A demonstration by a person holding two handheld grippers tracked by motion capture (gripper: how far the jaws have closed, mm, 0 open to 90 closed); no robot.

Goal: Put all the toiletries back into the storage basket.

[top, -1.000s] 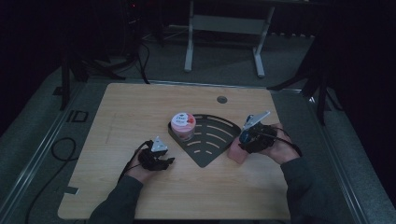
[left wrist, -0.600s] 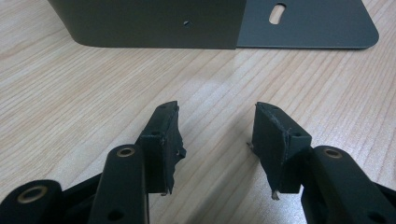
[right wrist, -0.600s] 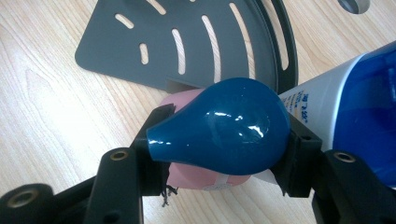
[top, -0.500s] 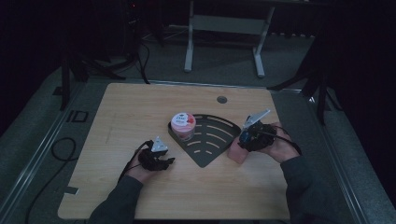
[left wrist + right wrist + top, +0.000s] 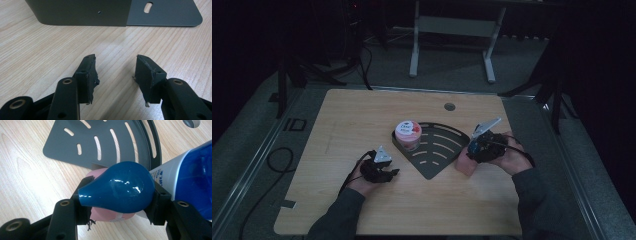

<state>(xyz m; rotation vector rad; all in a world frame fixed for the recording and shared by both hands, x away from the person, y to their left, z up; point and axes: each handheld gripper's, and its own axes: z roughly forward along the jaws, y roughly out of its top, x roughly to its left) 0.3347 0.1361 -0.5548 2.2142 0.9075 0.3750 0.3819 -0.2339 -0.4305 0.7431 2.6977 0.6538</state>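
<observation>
from the high view i see my left gripper [image 5: 379,167] resting on the wooden table [image 5: 362,115], just left of the dark slotted rack [image 5: 439,150], exactly where it sat a second ago. a pink-lidded tub [image 5: 407,134] stands at the rack's left corner, unmoved. my right gripper [image 5: 477,146] is at the rack's right edge, over a pink bottle [image 5: 464,164] standing on the table; that hand has not shifted either.

in the left gripper view my jaws stand apart over bare wood with nothing between them, the rack [image 5: 105,12] just ahead.

in the right gripper view my jaws have just been closing and now press both sides of a blue pear-shaped cap [image 5: 117,187], which tops the pink bottle [image 5: 105,213]. a blue-and-white bottle [image 5: 190,175] lies close at the right, touching or nearly touching the cap.
</observation>
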